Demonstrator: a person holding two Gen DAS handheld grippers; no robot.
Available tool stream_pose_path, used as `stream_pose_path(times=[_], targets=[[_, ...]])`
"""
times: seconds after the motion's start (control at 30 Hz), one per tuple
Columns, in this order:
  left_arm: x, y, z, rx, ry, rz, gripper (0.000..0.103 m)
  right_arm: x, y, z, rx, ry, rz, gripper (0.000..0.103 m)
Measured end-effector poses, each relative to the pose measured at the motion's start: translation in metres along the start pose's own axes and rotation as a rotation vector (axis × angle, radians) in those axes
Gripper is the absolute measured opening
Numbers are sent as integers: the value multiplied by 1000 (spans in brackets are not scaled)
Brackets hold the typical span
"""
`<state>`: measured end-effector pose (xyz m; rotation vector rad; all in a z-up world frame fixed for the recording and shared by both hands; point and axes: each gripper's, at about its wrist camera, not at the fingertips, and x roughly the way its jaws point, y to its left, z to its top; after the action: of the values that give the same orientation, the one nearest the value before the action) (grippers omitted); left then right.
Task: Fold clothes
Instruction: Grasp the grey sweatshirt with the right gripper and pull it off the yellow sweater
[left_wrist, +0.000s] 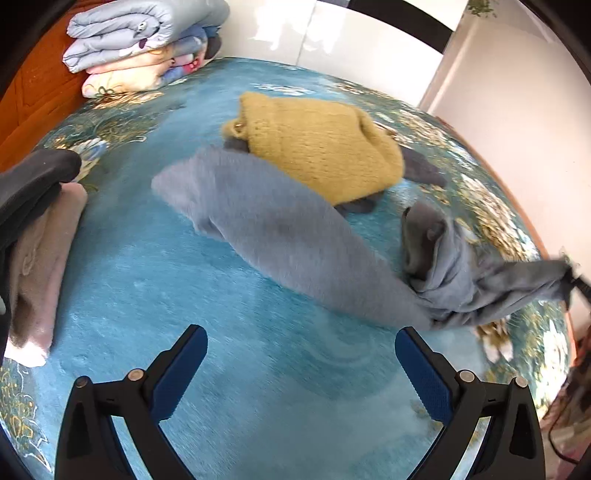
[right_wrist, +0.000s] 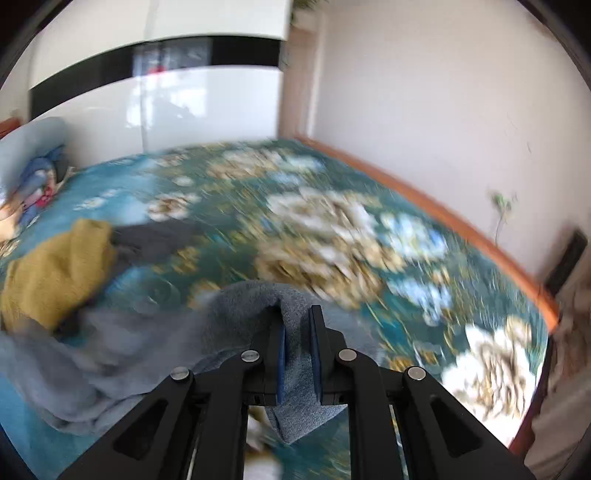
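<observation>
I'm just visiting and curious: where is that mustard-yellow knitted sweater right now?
The yellow sweater lies on the blue floral bedspread, mid-frame in the left wrist view, just behind the grey garment; in the right wrist view it's at far left.

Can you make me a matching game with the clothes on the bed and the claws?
Things:
1. grey garment
2. yellow sweater
3. left claw
4. folded quilts

States:
A. open, holding nothing
B. stacked in the bed's far corner
C. pinched by the right claw
D. lying on dark clothes

Pairs: 1-C, 2-D, 3-A, 4-B
</observation>
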<state>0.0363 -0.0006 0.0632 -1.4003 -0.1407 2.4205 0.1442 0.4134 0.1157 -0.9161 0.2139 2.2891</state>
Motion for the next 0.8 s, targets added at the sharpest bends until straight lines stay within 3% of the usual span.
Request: stream_pose_path(times=[0.1, 0.2, 0.3, 0.37, 0.47, 0.53, 0.57, 0.7, 0.8], targets=[[-5, 6, -3, -25, -16, -4, 103, 3, -27, -25, 52, 48, 38, 15], [-10, 15, -13, -52, -23, 0, 103, -4, -41, -41, 102, 60, 94, 24], [-4, 23, -10, -68, -12, 25, 103, -21, -34, -47, 84, -10, 105, 27], [-3, 28, -10, -82, -25, 42, 103, -35, -21, -49, 48, -79, 121, 42], [-3, 29, -10, -82, -24, 44, 103, -41, 30, -48, -51, -81, 267, 63], [-2, 30, -11, -83, -16, 37, 103, -31, 85, -51, -140, -31, 402, 64], [-2, 31, -12, -84, -12, 34, 103, -25, 106, -55, -168, -16, 428, 65], [-3, 37, -12, -99, -7, 11, 103, 10, 179, -70, -223, 8, 417, 71], [-2, 45, -11, -123, -3, 2, 103, 37, 205, -76, -229, 44, 328, 71]])
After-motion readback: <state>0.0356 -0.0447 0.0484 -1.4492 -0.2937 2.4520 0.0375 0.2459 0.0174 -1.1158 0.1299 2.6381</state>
